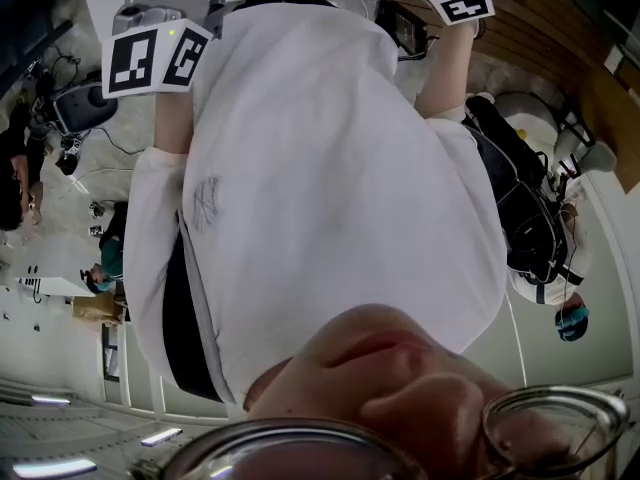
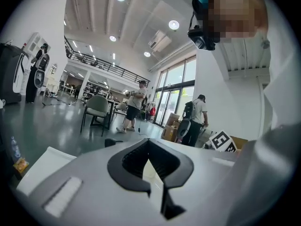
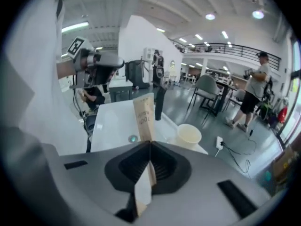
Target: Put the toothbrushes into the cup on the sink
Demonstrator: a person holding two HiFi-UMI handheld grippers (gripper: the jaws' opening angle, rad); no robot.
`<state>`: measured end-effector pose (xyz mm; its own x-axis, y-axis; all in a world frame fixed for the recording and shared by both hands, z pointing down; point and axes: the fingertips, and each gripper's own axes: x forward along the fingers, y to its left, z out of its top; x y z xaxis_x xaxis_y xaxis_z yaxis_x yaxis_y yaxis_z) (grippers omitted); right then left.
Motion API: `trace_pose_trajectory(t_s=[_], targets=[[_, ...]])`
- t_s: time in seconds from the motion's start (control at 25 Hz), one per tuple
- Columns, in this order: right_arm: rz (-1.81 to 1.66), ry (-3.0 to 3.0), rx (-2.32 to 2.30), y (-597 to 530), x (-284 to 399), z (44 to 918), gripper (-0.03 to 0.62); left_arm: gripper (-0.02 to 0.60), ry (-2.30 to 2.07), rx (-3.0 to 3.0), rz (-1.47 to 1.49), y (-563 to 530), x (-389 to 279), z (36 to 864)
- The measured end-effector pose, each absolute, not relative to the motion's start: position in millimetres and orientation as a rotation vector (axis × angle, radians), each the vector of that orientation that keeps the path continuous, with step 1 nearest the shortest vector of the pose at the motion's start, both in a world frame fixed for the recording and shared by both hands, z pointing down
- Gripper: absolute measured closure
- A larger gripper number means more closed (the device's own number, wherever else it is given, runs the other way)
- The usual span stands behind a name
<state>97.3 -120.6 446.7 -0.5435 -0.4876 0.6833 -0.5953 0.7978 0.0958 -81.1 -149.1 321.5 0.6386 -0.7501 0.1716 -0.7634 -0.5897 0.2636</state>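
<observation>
Count: one toothbrush box (image 3: 144, 119), one cup (image 3: 189, 135), one sink (image 3: 110, 121).
Right gripper (image 3: 149, 147): pinches the toothbrush box, whose long axis points forward past its jaws.
Cup: ahead, slightly right, on the sink.
Left gripper (image 2: 148, 144): jaws pressed together, empty.

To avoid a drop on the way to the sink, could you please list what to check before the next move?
1. Grip: the right gripper is shut on the cardboard pack: ok.
2. Target: the cup stands upright, mouth open, on the sink edge: ok.
3. Alignment: pack above cup: not ok; the cup sits off to its right in the right gripper view.
4. Spare hand: the left gripper has jaws together, nothing protruding: ok.
5. Toothbrush inside pack: cannot tell.
</observation>
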Motion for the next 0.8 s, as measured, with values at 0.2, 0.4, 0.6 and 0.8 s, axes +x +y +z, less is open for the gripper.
trace_pose_trajectory(t_s=[0.2,0.4,0.6,0.8], targets=[[0.317,-2.387,1.11,-125,122,418,0.58,0.58,-1.164,2.575,0.055,-140,-63,318],[0.479,-2.575,1.494,-127,147,376,0.58,0.58,-1.134,2.6,0.052,-133,-57,313],[0.583,-2.687,1.755,-118,176,353,0.58,0.58,-1.115,2.617,0.05,-129,-50,308],[0.739,-2.787,2.092,-103,219,339,0.581,0.58,-1.096,2.63,0.054,-127,-45,307]])
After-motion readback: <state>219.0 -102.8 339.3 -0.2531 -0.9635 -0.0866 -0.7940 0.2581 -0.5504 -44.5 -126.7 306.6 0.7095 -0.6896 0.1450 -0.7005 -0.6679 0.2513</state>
